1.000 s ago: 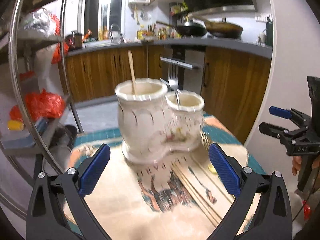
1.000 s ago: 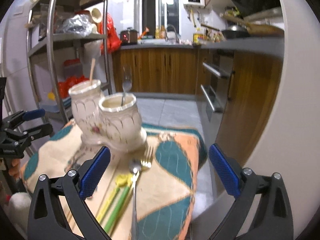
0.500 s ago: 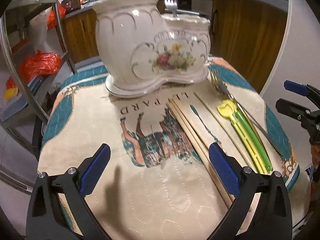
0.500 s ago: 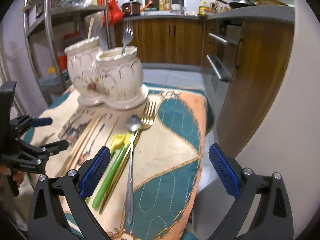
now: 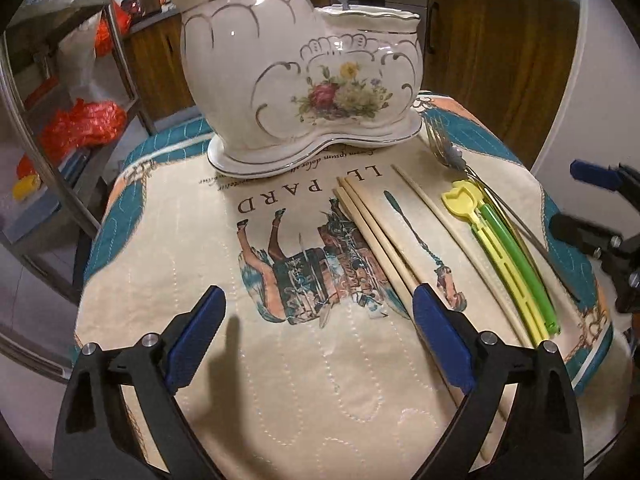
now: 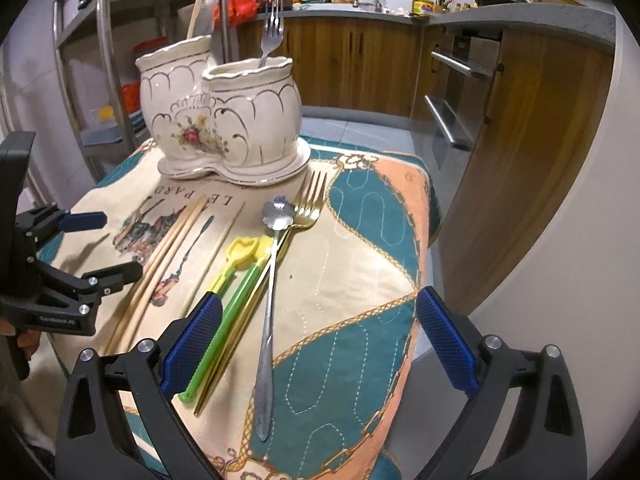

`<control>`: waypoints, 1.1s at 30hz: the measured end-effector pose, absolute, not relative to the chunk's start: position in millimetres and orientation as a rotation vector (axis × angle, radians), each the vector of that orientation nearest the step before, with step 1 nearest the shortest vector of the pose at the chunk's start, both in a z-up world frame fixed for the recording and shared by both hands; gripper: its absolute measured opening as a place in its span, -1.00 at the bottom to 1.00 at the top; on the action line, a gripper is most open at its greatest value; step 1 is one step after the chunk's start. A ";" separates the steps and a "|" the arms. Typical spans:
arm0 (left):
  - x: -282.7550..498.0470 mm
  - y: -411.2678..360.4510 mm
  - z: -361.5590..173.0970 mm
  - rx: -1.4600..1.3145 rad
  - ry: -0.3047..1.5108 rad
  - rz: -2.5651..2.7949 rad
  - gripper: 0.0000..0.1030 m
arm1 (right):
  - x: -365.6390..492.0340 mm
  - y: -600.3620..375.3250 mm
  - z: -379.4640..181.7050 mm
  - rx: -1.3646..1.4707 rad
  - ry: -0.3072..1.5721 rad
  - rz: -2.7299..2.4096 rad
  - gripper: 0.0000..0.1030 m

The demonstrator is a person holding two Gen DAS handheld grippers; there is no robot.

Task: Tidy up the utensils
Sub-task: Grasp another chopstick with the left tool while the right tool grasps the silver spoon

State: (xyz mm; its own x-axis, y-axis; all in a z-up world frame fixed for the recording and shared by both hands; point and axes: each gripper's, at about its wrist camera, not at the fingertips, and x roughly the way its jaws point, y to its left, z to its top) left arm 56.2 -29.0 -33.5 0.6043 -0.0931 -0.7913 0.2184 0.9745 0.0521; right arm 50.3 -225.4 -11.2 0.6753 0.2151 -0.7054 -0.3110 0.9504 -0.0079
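Your left gripper (image 5: 316, 344) hovers over the printed cloth (image 5: 280, 360), its 2 fingers spread wide and holding nothing; the right finger pad (image 5: 438, 344) sits above the near ends of the wooden chopsticks (image 5: 372, 232). Your right gripper (image 6: 318, 344) is likewise spread and empty, its left pad (image 6: 192, 344) over the green utensil (image 6: 224, 320). The ceramic holder (image 6: 224, 120) stands at the far end of the cloth, with 1 silver fork (image 6: 270, 36) upright in its right compartment. In front of it lie the yellow utensil (image 6: 236, 260), the silver spoon (image 6: 270, 300) and the gold fork (image 6: 308, 204), the spoon crossing the gold fork's handle.
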 end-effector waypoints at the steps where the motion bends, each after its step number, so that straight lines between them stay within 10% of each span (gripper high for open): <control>1: 57.9 -29.8 -33.6 0.146 0.911 -0.183 0.77 | 51.0 -224.8 -12.3 -0.134 0.779 0.295 0.85; 11: 59.5 -37.4 -29.8 0.117 0.944 -0.256 0.03 | 55.0 -217.6 -22.3 -0.149 0.855 0.318 -0.03; 26: 77.3 -46.2 -30.7 0.087 0.974 -0.293 -0.78 | 77.8 -202.4 -29.9 -0.140 0.899 0.345 -0.51; 33: 80.4 -38.0 -27.1 0.090 1.007 -0.354 -0.84 | 85.1 -200.0 -30.0 -0.130 0.897 0.380 -0.91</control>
State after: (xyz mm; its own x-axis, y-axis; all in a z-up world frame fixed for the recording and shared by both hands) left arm 80.4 -38.0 -27.1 0.4832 -0.2488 -0.8394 0.3313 0.9394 -0.0878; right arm 85.1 -200.0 -30.0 0.5628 0.2676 -0.7821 -0.3754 0.9257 0.0465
